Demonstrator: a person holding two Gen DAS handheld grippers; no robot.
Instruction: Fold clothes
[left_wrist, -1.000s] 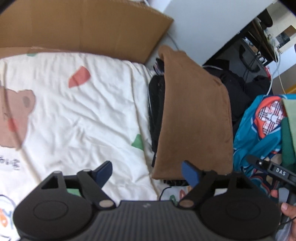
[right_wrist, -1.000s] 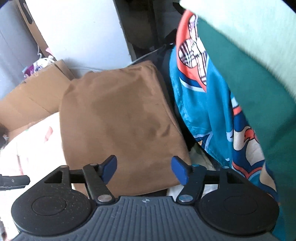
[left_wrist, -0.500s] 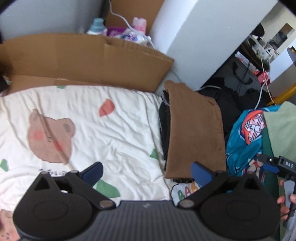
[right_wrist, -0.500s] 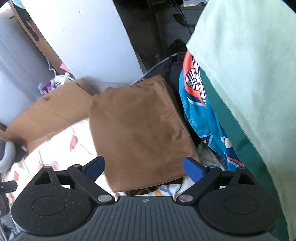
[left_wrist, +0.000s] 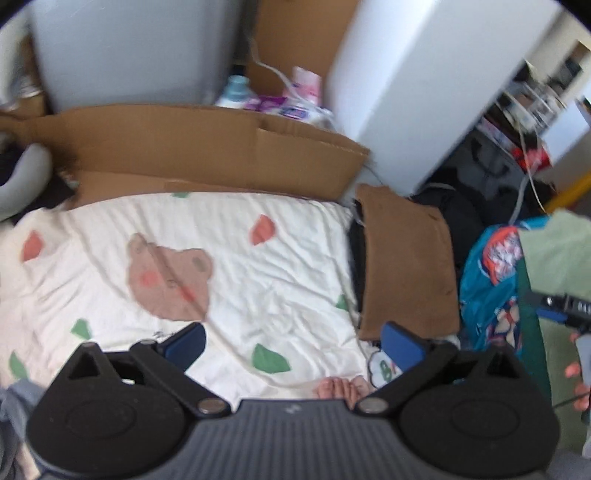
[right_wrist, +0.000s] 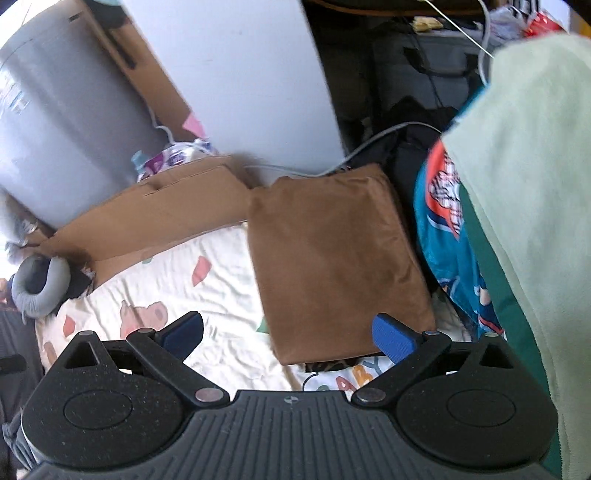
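A brown garment (right_wrist: 336, 258) is seen folded on the stack beside the bear-print quilt (left_wrist: 207, 258). Both the left gripper (left_wrist: 291, 341) and right gripper (right_wrist: 290, 332) are held empty, jaws wide apart; unfolded clothes (right_wrist: 447, 236) are judged still pending.

surface: bear-print sheet (left_wrist: 258, 280) | on it: folded brown garment (right_wrist: 336, 258)

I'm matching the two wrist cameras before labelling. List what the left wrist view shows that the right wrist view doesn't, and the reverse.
Left wrist only: the right gripper at the frame's edge with fingers of the hand holding it, and bare toes at the blanket's near edge.

Right wrist only: a grey neck pillow seen whole, and "BABY" lettering on the blanket.

Both: the folded brown garment, bear-print blanket, cardboard, teal patterned cloth, pale green cloth.
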